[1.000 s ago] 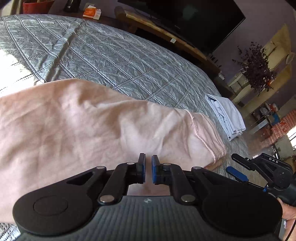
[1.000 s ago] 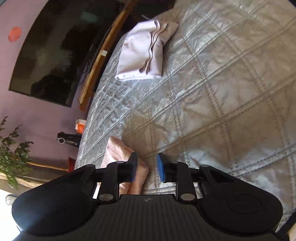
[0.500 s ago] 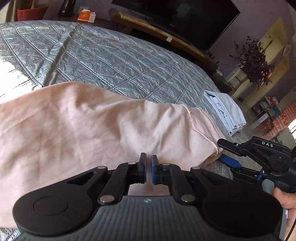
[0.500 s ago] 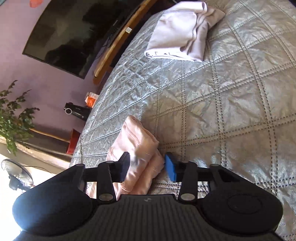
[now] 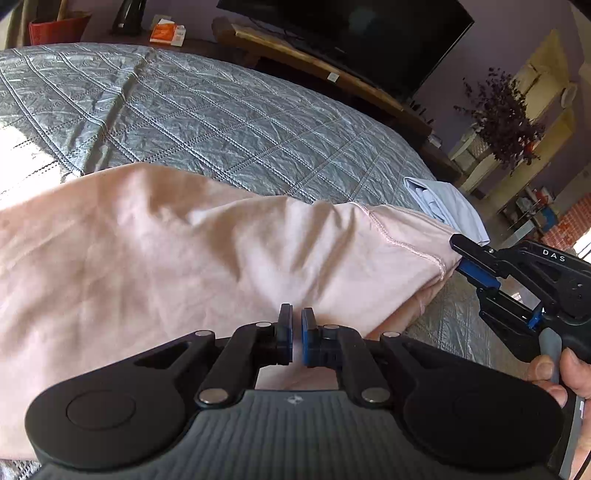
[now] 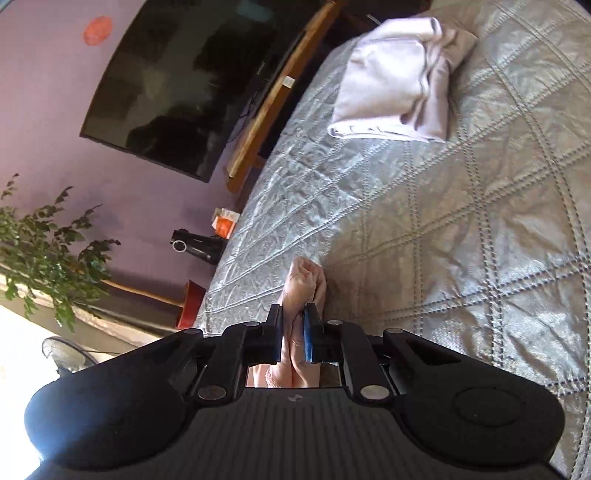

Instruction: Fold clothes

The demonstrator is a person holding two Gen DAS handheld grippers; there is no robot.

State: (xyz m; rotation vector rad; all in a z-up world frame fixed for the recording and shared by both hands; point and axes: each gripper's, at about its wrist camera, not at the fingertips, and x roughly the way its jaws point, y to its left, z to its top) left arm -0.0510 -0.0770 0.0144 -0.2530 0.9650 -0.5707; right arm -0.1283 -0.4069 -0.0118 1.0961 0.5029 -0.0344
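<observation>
A pink garment (image 5: pixel 221 251) lies spread across the grey quilted bed (image 5: pixel 221 110). My left gripper (image 5: pixel 296 321) sits at its near edge, jaws shut with only a thin slit between the blue pads and pink cloth in it. My right gripper (image 5: pixel 458 254) bites the garment's right end at the hem seam. In the right wrist view its jaws (image 6: pixel 293 325) are closing, and a bunched fold of the pink garment (image 6: pixel 304 280) is pinched between the pads.
A folded pale garment (image 6: pixel 391 85) rests near the far edge of the bed (image 6: pixel 461 240), beyond the pink one. Past the bed stand a wooden bench and a dark TV (image 5: pixel 369 33), with a plant (image 5: pixel 506 118) at the right. A person's hand (image 5: pixel 554 369) holds the right gripper.
The right gripper moved in onto the garment's right end and its jaws closed from wide apart onto the bunched cloth. The left gripper stayed where it was, shut.
</observation>
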